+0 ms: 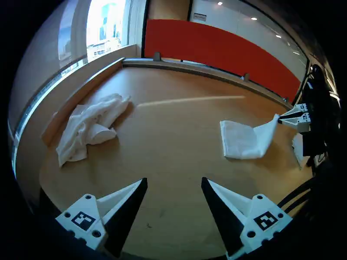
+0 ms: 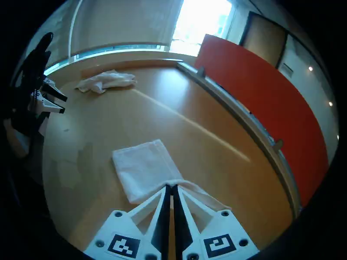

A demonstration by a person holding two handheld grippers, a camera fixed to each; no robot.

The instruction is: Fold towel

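A white towel (image 1: 243, 139) lies partly folded on the wooden table, right of centre in the left gripper view. Its near corner is lifted off the table by my right gripper (image 1: 279, 117), which is shut on it. In the right gripper view the same towel (image 2: 143, 169) spreads out just beyond the right gripper (image 2: 169, 187), whose fingers pinch the raised edge. My left gripper (image 1: 173, 182) hovers open above bare table, well short of the towel. In the right gripper view the left gripper (image 2: 63, 104) sits far off at the left edge.
A crumpled pile of white towels (image 1: 89, 125) lies at the far left by the window ledge, seen too as a pile of towels (image 2: 106, 81). A red partition (image 1: 225, 52) and a raised rail (image 1: 195, 69) bound the table's far side.
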